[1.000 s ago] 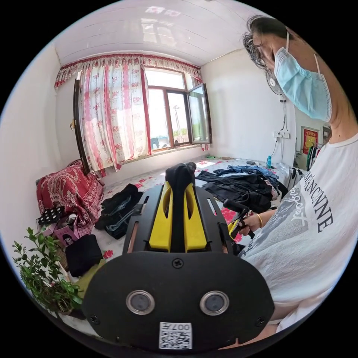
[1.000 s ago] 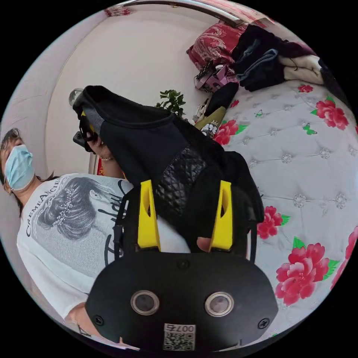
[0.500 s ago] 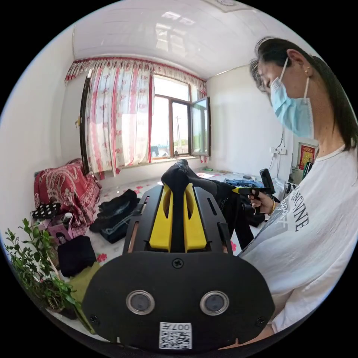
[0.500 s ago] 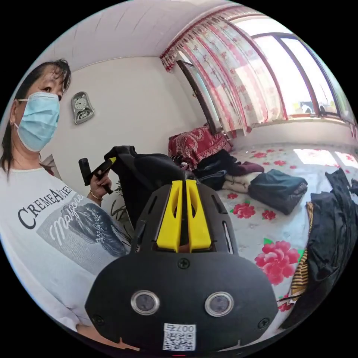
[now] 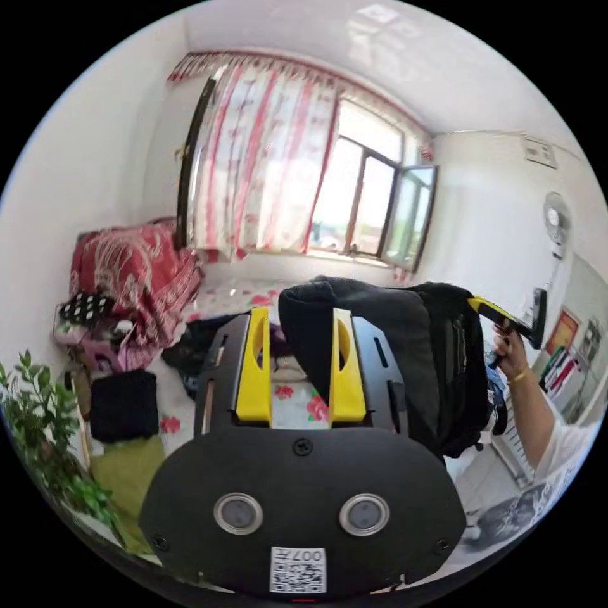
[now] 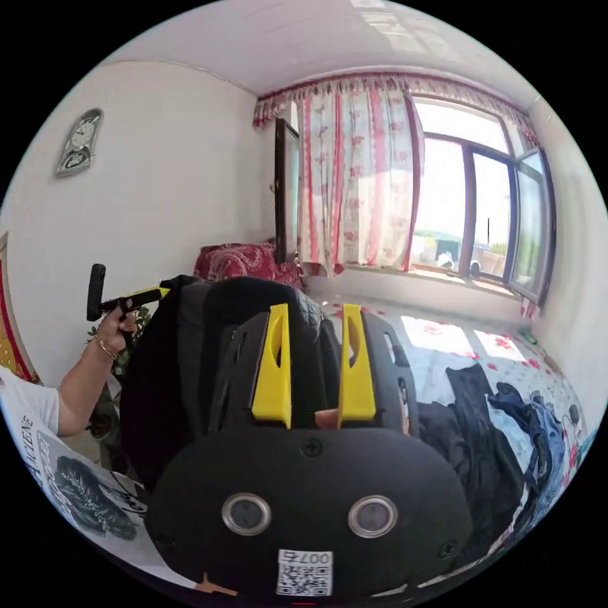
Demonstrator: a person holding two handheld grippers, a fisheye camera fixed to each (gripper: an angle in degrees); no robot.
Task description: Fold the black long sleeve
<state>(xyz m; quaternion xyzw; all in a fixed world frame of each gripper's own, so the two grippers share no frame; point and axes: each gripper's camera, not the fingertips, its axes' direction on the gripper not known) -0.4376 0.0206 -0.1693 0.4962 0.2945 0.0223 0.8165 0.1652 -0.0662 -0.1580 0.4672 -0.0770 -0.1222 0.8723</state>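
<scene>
Black long sleeve [image 5: 405, 354] aloft; edge beside wide-parted left gripper [image 5: 297, 329]; right gripper [image 6: 315, 329] narrow, grip untellable.

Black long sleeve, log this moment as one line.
black long sleeve: lifted, draped over one jaw | left gripper: jaws apart | right gripper: jaws apart, cloth between

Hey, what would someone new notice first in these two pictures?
A black long-sleeve top hangs in mid-air between the left claw and right claw. Behind it, red-flowered white curtains flank a bright window, above dark clothes strewn on a flowered bedspread.
</scene>
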